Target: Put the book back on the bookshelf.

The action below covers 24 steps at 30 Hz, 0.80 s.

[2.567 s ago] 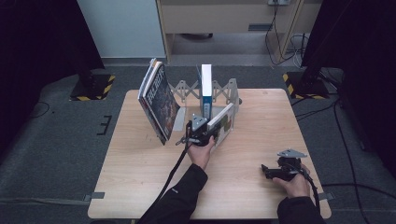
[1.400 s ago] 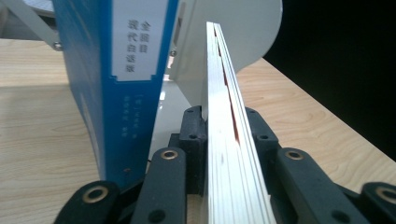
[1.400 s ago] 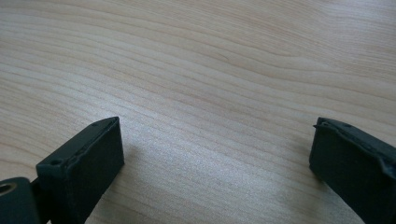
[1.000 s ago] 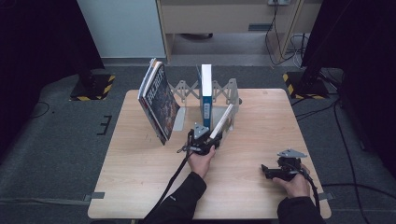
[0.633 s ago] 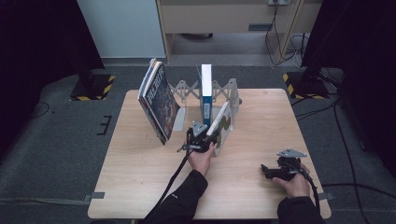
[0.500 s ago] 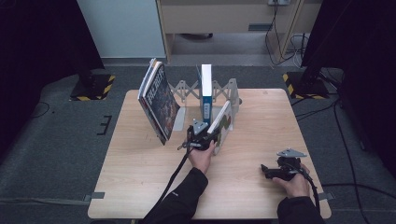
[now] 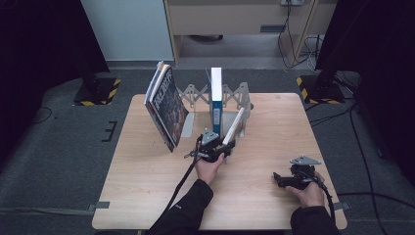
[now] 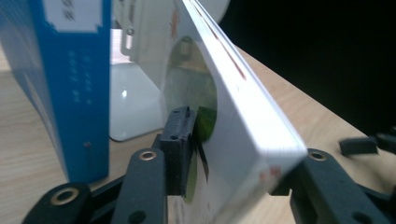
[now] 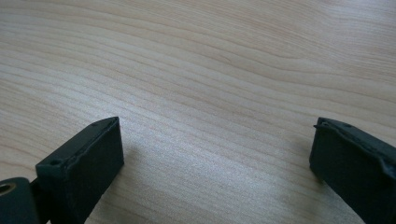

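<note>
On the light wooden desk (image 7: 147,196), toward its far side: a grey folding metal book rack (image 7: 235,95). Against the rack's left end, a large dark-covered book (image 7: 166,110), tilted. Next along, a tall blue-spined book (image 7: 216,98), upright. Beside that, the thing in hand, a thin white book (image 7: 235,126), slanted with its top toward the rack's right end plate and its bottom corner toward the near edge.

Looks like the settling-in of the white book. Best done by tipping it up toward the blue spine before backing off, so as not to leave it sliding on its lower edge. Keep the withdrawal straight along the covers, to avoid dragging the corner out of the slot.

Left tool (image 8: 233,158): at the book's near lower corner, jaws just now opening, about half wide, white book between them, pads seemingly a touch off the covers, so a loosened grip rather than a firm one.

Right tool (image 7: 281,178): low over bare desk at the near right, well apart from the books, jaws spread wide, holding nothing.
</note>
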Tool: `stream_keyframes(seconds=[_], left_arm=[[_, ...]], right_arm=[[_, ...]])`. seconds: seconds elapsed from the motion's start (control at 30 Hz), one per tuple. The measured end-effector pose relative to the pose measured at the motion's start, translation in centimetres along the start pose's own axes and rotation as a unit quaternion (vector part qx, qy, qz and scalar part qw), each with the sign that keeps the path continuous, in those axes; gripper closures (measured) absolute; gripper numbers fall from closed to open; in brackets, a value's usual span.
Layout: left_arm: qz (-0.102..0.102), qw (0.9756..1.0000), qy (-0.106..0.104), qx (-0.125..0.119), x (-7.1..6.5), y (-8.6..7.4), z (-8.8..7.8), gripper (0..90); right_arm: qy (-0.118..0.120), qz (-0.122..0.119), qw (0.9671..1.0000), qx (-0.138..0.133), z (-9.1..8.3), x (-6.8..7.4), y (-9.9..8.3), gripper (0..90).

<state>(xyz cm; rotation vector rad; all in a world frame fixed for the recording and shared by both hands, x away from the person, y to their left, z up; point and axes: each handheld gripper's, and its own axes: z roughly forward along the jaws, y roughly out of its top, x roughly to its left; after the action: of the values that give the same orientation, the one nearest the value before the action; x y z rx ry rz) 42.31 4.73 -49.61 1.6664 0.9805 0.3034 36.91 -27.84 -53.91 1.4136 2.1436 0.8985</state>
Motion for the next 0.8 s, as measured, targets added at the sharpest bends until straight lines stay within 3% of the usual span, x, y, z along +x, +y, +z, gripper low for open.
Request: stream_keyframes(seconds=[0.17, 0.4, 0.57, 0.7, 0.8], left_arm=[[0.027, 0.9995, -0.014, 0.011, -0.1, -0.6, -1.1, 58.4], [0.014, 0.9998, -0.009, 0.014, 0.3, -0.7, -1.7, 63.5], [-0.004, 1.0, 0.004, 0.005, 0.2, -0.5, -1.1, 65.5], [0.0, 1.0, 0.004, 0.002, 0.0, -0.3, -0.4, 64.9], [-0.007, 1.0, -0.006, -0.002, 0.0, -0.1, 0.1, 63.5]], right_arm=[[0.001, -0.001, 1.0, 0.0, 0.0, 0.0, 0.0, 3.2], [0.0, -0.001, 1.0, 0.0, 0.0, 0.0, 0.0, 3.2], [0.001, 0.0, 1.0, 0.0, 0.0, 0.0, 0.0, 3.2], [0.001, -0.001, 1.0, 0.0, 0.0, 0.0, 0.0, 3.2], [0.001, -0.003, 1.0, 0.0, 0.0, 0.0, 0.0, 3.2]])
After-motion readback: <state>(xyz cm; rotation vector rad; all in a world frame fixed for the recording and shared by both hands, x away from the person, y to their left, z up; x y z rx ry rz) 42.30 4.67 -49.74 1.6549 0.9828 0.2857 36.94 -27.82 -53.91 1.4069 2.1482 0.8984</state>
